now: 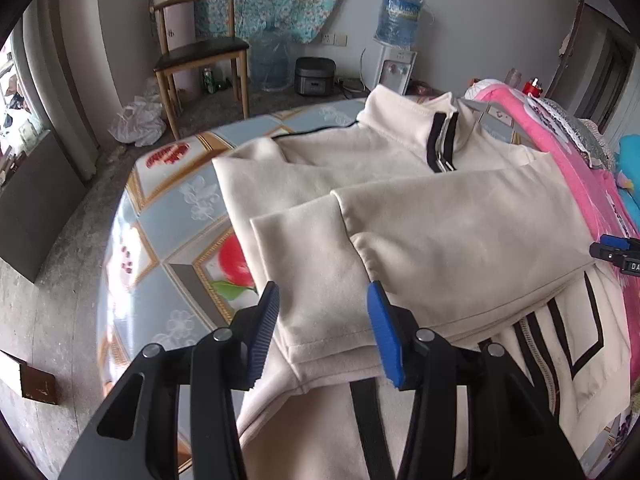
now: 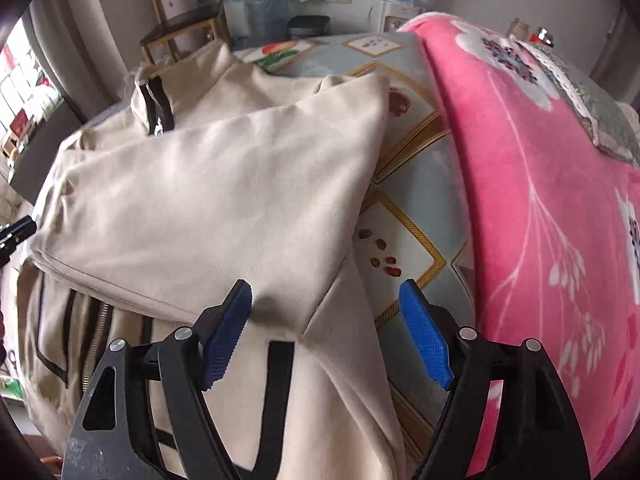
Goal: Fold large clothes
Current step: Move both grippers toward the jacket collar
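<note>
In the left wrist view, the left gripper [image 1: 323, 324] hovers with its jaws parted and nothing pinched; the cuff end of a folded sleeve [image 1: 316, 280] lies on the garment beneath the gap, untouched by the blue pads [image 1: 384, 336]. The cream jacket [image 1: 460, 232] lies on the patterned counter [image 1: 160, 216], collar [image 1: 444, 136] at the far side, both sleeves folded across the chest. Its long axis runs from the collar down toward the camera, where the black-striped lower part still hangs unfolded. The right gripper [image 1: 616, 254] peeks in at the frame's right edge, beside the jacket's side.

In the right wrist view, the right gripper [image 2: 325, 328] stands wide apart and empty, just above the jacket's right edge [image 2: 344, 280], where the folded sleeve meets the body. A pink blanket [image 2: 540, 184] lies beyond on the right. Judging by this, each gripper is near its own side of the hem half, so a fold toward the collar would suit both.
</note>
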